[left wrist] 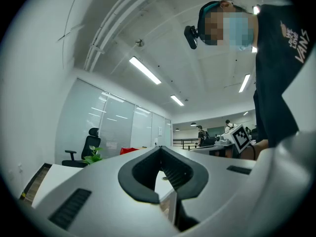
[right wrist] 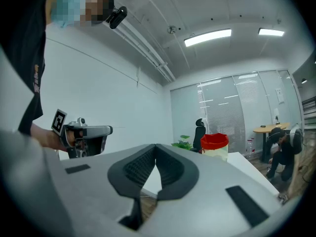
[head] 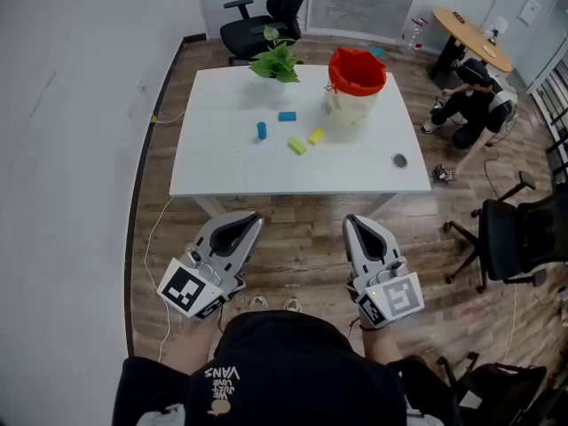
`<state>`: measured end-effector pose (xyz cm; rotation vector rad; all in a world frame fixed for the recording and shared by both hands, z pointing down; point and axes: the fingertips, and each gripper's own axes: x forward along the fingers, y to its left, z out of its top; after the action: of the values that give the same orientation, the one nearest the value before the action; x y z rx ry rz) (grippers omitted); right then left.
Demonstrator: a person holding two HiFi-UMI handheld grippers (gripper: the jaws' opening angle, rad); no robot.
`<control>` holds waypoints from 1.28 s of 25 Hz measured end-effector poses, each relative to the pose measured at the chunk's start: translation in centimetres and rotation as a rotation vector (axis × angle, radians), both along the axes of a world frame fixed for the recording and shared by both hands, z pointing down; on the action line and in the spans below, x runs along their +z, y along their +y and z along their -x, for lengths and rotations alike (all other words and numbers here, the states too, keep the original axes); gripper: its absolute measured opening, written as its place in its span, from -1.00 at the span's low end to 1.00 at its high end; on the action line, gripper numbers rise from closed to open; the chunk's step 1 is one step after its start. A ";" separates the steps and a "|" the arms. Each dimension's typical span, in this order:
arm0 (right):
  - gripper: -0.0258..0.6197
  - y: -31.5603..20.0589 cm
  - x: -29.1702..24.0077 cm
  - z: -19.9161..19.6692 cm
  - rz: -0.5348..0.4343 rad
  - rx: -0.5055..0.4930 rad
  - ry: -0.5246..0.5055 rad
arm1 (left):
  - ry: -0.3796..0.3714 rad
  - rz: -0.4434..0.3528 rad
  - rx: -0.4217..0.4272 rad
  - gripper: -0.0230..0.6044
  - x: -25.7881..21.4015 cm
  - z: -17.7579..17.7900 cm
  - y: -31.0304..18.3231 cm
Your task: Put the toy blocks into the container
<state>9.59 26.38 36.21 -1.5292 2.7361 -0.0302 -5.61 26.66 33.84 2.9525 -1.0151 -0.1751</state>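
Matt white table, wood-grain floor

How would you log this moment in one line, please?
left hand-held gripper: shut, empty | right hand-held gripper: shut, empty | both: short of table | toy blocks: four loose on table | container: upright

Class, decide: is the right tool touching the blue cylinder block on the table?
Apart. In the head view the right tool hangs over the floor, short of the table where the blue cylinder block stands.
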 end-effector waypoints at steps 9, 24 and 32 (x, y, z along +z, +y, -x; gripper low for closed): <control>-0.86 -1.6 0.8 -0.9 -0.005 -0.048 0.020 | -0.010 -0.011 -0.073 -0.89 1.0 0.0 -1.1; -0.86 -10.9 0.4 1.7 0.001 -0.023 0.018 | -0.007 -0.006 -0.003 -0.89 0.8 1.0 -10.6; -0.86 -15.8 -0.4 4.1 -0.018 0.018 0.015 | -0.017 0.004 0.076 -0.89 0.6 2.2 -15.8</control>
<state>5.51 10.58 35.77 -1.5556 2.7263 0.0058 -7.77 10.82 34.44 2.9877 -0.9020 -0.1464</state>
